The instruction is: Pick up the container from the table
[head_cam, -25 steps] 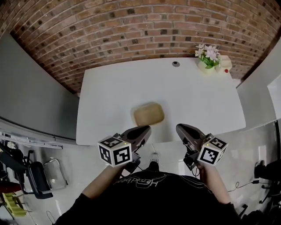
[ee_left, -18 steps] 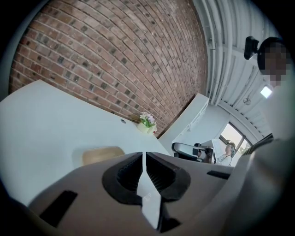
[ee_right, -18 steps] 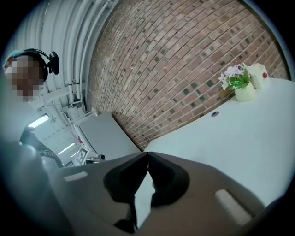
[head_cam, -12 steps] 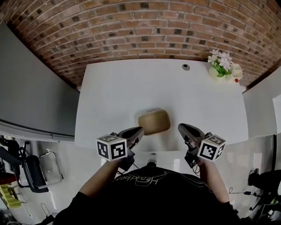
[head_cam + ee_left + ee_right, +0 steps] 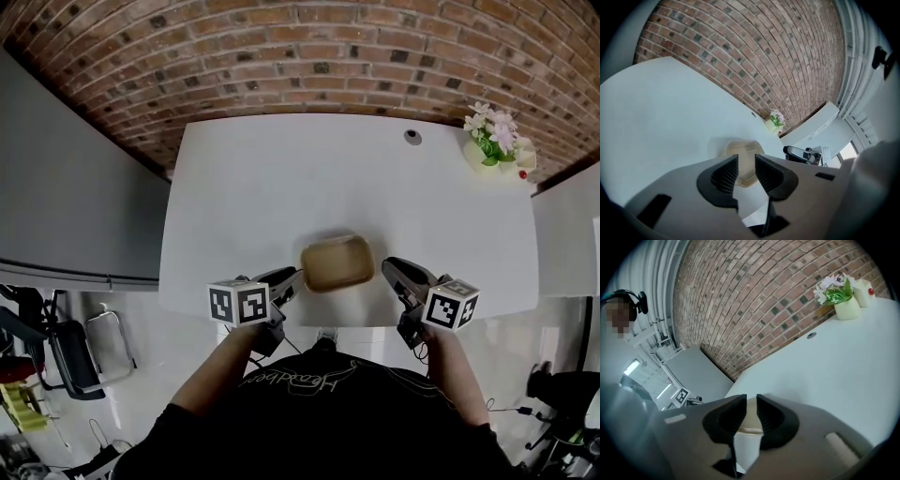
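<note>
So far nothing is lifted: the tan, shallow, rounded-rectangular container (image 5: 337, 263), plastic by the look of it, sits flat on the white table (image 5: 253, 187), close to the near edge. My left gripper (image 5: 287, 277) hangs just beside its left end and my right gripper (image 5: 388, 268) just beside its right end, so the container lies between them. I cannot see either one touching it.

In the left gripper view the ribbed black jaws are opening, moderately apart. The container shows beyond the gap and nothing is pressed between the pads. In the right gripper view the jaws stand a narrow slot apart, with the container's rim visible through it, and they too grip nothing.

I judge the approach nearly finished; closing on the container and raising it are left.

Compared with a second ago, both grippers have dropped from in front of my chest to the table's edge, and the container lies closer to them.
</note>
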### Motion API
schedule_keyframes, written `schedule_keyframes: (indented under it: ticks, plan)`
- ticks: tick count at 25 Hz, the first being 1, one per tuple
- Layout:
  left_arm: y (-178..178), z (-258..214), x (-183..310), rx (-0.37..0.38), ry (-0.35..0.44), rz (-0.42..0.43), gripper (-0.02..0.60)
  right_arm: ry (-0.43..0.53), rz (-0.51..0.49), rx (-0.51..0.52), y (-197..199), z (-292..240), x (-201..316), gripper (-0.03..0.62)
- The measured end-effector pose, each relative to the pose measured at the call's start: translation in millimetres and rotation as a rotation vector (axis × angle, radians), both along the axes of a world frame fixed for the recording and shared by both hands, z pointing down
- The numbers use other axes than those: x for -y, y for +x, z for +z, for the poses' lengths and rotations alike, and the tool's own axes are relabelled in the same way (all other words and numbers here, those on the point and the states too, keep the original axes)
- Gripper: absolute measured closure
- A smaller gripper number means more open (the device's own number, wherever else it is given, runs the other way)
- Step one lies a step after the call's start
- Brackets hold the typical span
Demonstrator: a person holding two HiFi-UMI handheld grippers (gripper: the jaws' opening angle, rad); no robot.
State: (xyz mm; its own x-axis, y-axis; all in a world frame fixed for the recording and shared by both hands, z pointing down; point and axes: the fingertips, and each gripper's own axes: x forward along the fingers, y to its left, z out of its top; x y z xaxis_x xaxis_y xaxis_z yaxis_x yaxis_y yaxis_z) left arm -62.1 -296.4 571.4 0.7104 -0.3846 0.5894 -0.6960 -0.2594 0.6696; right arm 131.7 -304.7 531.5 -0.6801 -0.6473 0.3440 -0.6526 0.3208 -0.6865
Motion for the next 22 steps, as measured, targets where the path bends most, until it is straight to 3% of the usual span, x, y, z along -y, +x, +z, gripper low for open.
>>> schedule_keyframes:
  ticks: [3,9,22]
  plan:
    - [6,13,2,-0.050,-0.048,-0.014,0.462,-0.031,-0.014,-0.013,-3,17,7,0.507]
    - [7,37,7,-0.052,-0.118,-0.049,0.460,-0.115,-0.040,-0.072,-2,59,15,0.497]
    - [14,57,8,-0.051,-0.174,-0.072,0.462,-0.210,-0.072,-0.018,-13,91,24,0.499]
